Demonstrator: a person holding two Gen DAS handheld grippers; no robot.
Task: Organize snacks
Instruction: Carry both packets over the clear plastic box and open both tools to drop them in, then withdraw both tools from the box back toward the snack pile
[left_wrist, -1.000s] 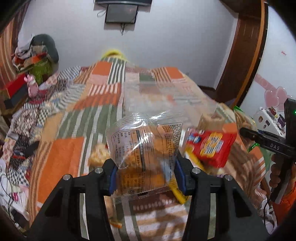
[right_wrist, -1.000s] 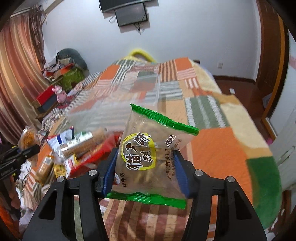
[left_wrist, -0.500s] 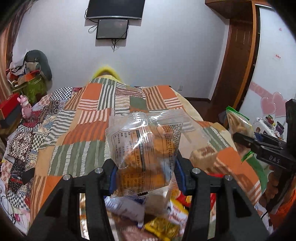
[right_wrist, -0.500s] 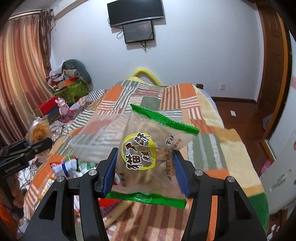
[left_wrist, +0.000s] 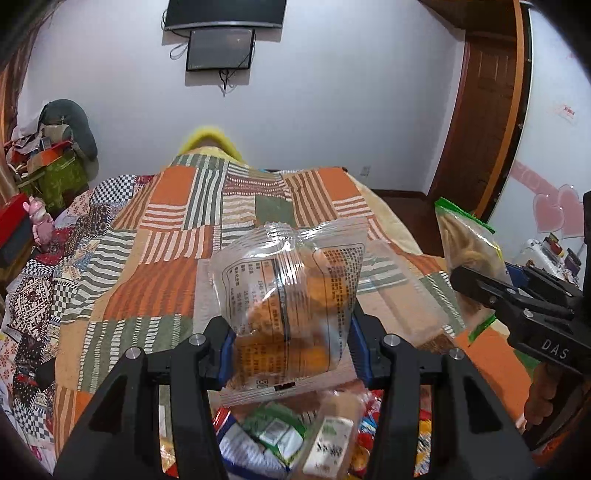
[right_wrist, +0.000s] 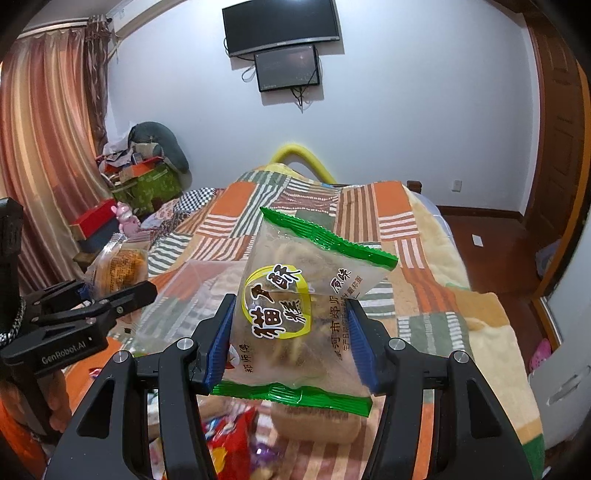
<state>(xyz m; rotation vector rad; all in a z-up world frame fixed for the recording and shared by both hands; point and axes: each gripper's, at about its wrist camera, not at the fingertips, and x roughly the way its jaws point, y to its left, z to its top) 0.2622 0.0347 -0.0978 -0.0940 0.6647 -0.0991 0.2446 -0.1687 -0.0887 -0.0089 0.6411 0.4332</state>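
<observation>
My left gripper (left_wrist: 291, 354) is shut on a clear packet of orange snacks (left_wrist: 291, 291) and holds it up above the bed. My right gripper (right_wrist: 290, 350) is shut on a clear, green-edged packet with a yellow ring label (right_wrist: 299, 314). Each gripper shows in the other's view: the right one with its green-edged packet (left_wrist: 465, 243) at the right edge, the left one with its orange packet (right_wrist: 118, 266) at the left. A clear plastic box (left_wrist: 402, 295) lies on the bed beyond the packets. A pile of loose snack packs (left_wrist: 295, 439) lies under the grippers.
A patchwork blanket (left_wrist: 173, 266) covers the bed. Clutter, a red box (right_wrist: 92, 221) and a pink toy (right_wrist: 125, 218) stand at the left by the curtain. A wooden door (left_wrist: 480, 103) and bare floor (right_wrist: 491, 243) are at the right.
Both grippers have risen and tilted upward with their packets still held. The snack pile has dropped to the bottom of both views, and the wall screens have come into view.
</observation>
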